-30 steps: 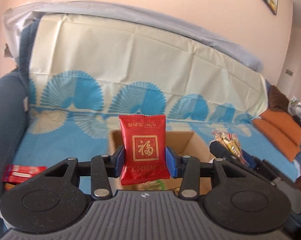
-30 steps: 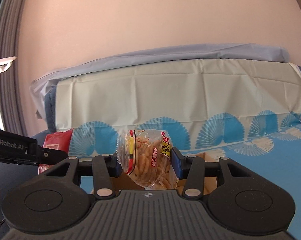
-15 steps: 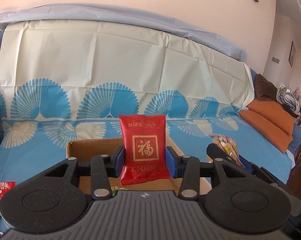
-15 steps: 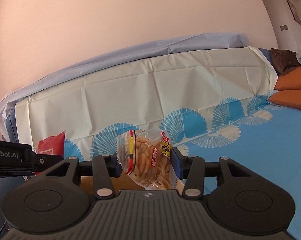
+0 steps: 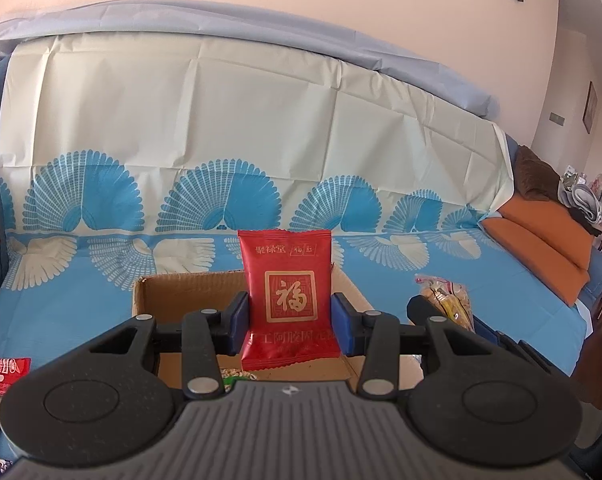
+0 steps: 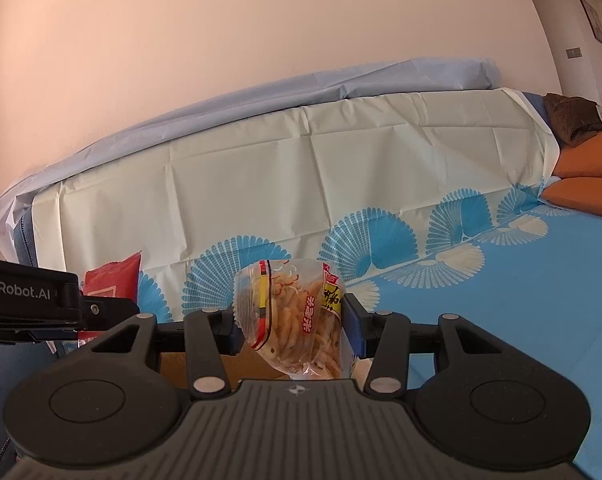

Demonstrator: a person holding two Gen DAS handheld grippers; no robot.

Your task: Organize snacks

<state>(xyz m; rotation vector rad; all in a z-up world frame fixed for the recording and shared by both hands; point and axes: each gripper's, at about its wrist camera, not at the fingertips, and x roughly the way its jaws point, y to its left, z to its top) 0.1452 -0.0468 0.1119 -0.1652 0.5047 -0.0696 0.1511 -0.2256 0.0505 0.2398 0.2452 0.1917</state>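
- The sofa (image 5: 101,320), draped in a cream-and-blue fan-print cover, fills both views; everything for the task sits on its seat.
- An open cardboard box (image 5: 181,300) rests on the seat cover, directly ahead of and below the left gripper (image 5: 287,316). Some packets already lie in its bottom, though they are mostly hidden behind the gripper body.
- From the right wrist view only a strip of the box shows under the right gripper (image 6: 291,320), so this one also seems to be over or just beside the box; I cannot tell which.
- The left gripper has its blue fingers (image 5: 237,320) closed on the lower sides of a red sachet (image 5: 289,292), held upright with its long axis vertical and its printed face toward the camera.
- The right gripper is clamped on a clear bag of crackers (image 6: 297,320), also upright, bulging between the pads.
- The deciding relation: the box opening lies below and slightly forward of the red sachet, so the left hand looks nearer to a clean drop, probably by lowering and then letting go.
- More loose packets (image 5: 5,372) lie on the seat well to the left of the box, not yet put away.
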